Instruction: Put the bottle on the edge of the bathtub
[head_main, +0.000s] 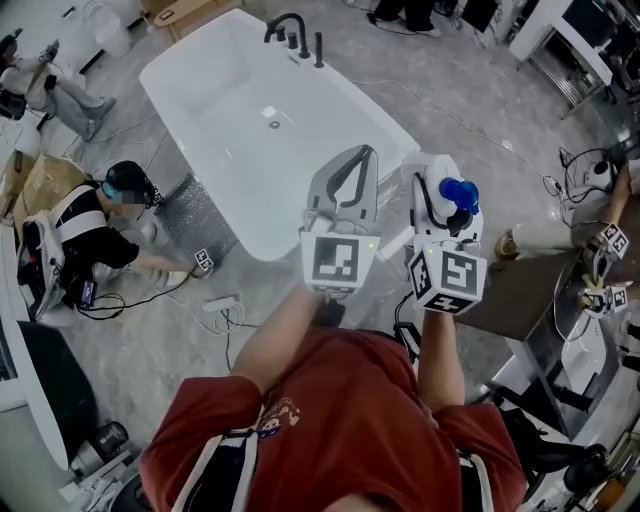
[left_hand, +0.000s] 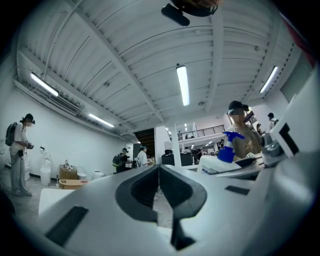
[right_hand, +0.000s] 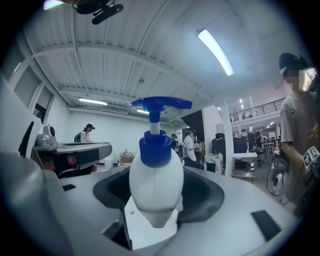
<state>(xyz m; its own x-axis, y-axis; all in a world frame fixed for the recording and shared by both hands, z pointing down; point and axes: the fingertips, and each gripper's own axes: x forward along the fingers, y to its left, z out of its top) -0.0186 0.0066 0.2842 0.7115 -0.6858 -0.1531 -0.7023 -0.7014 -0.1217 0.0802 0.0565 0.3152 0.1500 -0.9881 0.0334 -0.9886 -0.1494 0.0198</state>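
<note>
A white bottle with a blue pump top is clamped between the jaws of my right gripper. In the right gripper view the bottle stands upright between the jaws, pump head pointing up. My left gripper is shut with nothing in it; its tips meet in a thin line in the left gripper view. Both grippers are held up side by side, pointing upward, above the near end of the white bathtub. The left gripper view also catches the bottle to its right.
A black faucet stands on the tub's far rim. A person crouches on the floor left of the tub beside a power strip and cables. A brown table is at the right. A person stands close on the right.
</note>
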